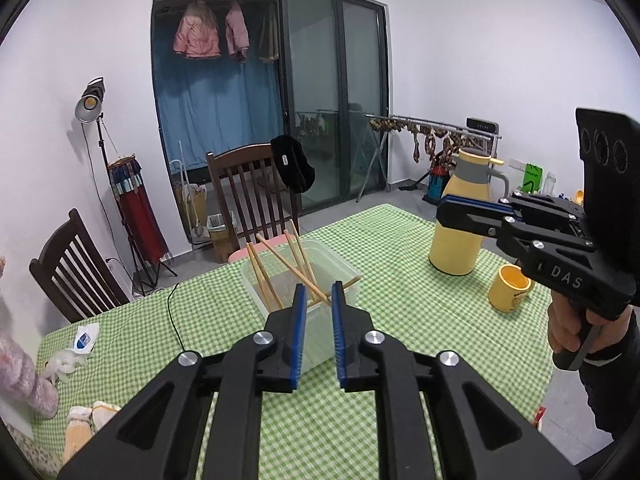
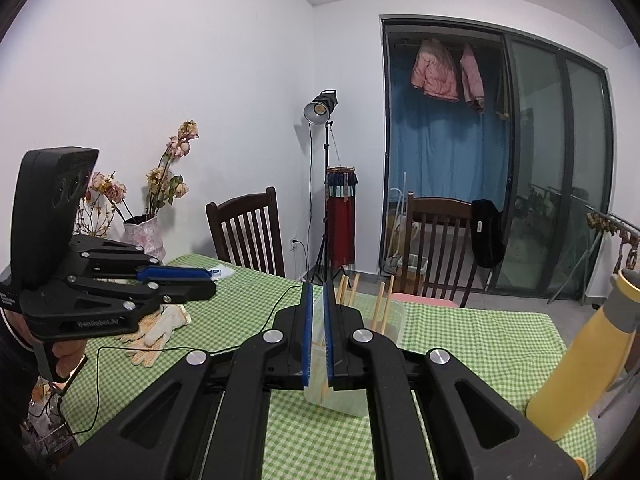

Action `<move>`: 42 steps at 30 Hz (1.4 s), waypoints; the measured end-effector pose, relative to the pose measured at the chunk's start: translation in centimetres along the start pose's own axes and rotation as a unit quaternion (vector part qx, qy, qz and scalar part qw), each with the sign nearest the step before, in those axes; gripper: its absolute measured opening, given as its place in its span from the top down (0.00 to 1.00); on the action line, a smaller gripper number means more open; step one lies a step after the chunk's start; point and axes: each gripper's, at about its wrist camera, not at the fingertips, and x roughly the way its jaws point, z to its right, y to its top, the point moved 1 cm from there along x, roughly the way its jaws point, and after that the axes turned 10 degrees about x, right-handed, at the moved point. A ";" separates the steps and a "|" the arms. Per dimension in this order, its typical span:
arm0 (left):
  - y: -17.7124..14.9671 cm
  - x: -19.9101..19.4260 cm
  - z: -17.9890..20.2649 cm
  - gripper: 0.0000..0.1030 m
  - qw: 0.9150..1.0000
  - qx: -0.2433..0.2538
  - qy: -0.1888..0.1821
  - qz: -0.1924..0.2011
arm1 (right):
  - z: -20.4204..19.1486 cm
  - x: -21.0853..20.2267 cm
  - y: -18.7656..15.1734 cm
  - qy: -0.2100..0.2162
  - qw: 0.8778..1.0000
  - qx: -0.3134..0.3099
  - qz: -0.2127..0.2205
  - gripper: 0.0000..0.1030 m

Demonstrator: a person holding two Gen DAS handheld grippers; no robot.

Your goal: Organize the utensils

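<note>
Chopsticks point(image 1: 296, 264) stand leaning in clear container point(image 1: 340, 268), dead ahead of my left gripper point(image 1: 319, 292), long axes tilted up-left. Left jaws slightly parted, empty. Right gripper point(image 2: 318, 292) nearly clenched, empty, container just beyond; I judge left nearer.

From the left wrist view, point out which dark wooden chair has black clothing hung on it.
The chair at the table's far end, before the glass door: a black garment drapes over its right back post. The other chair, by the left edge, is bare.
</note>
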 end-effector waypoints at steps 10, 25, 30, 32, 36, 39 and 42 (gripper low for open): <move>-3.9 -2.2 0.1 0.76 0.998 -0.058 0.017 -0.007 | 0.8 -2.3 -2.1 -0.031 0.999 0.013 -0.026 0.95; -7.3 -6.7 1.8 0.18 0.991 -0.072 0.105 0.039 | 0.1 -6.0 -4.5 -0.093 0.996 0.000 -0.014 0.26; -8.9 -9.1 2.9 0.07 0.980 -0.064 0.171 0.073 | 0.1 -7.6 -5.2 -0.124 0.992 -0.009 0.004 0.20; -9.2 -9.7 3.3 0.07 0.979 -0.068 0.175 0.074 | 0.1 -8.0 -5.4 -0.127 0.992 -0.007 0.004 0.20; -9.5 -10.6 4.0 0.07 0.979 -0.070 0.174 0.082 | -0.1 -8.9 -5.8 -0.127 0.992 -0.004 0.012 0.18; -9.3 -10.9 4.5 0.07 0.979 -0.066 0.173 0.086 | -0.6 -9.3 -5.9 -0.126 0.992 -0.004 0.019 0.18; -9.6 -11.7 5.0 0.07 0.978 -0.063 0.175 0.092 | -1.0 -9.5 -5.9 -0.123 0.992 -0.004 0.026 0.18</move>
